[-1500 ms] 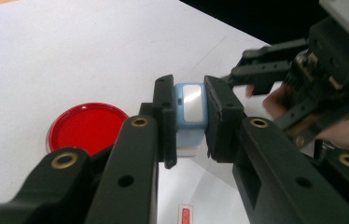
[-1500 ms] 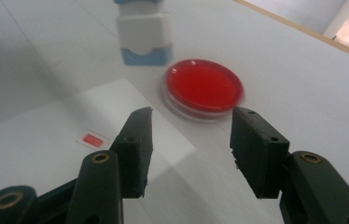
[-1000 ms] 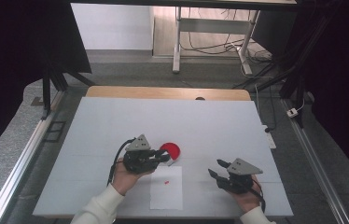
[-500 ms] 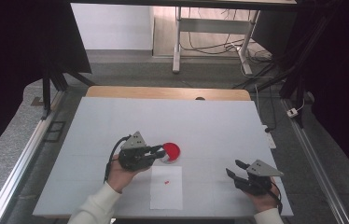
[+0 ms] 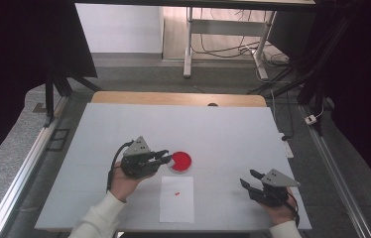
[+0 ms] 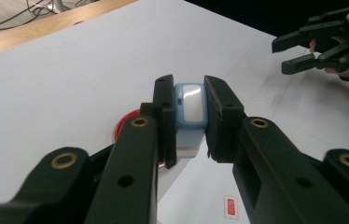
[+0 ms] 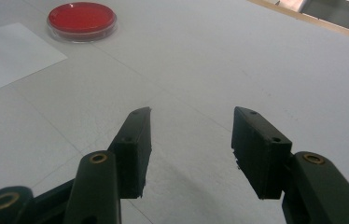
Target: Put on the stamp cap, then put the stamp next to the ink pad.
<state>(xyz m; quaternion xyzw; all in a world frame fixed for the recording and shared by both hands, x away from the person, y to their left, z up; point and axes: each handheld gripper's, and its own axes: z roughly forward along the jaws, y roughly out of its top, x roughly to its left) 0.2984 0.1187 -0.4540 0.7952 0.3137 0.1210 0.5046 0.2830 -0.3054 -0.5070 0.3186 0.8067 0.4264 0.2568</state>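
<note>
White laminate covers the table (image 5: 223, 129), with a strip of bare wood along its far edge. A white sheet of paper (image 5: 177, 199) lies near the near edge, about midway along it, bearing a small red mark (image 5: 177, 193). Just beyond the sheet's far edge sits a round red ink pad (image 5: 180, 160) in a clear rim. The left gripper (image 5: 162, 157) hovers just left of the pad, its jaws closed firmly on a light blue stamp (image 6: 189, 108) with a white top, held above the pad's edge. The right gripper (image 5: 249, 179) rests toward the near right corner, well apart from the paper, jaws spread wide with nothing between them.
</note>
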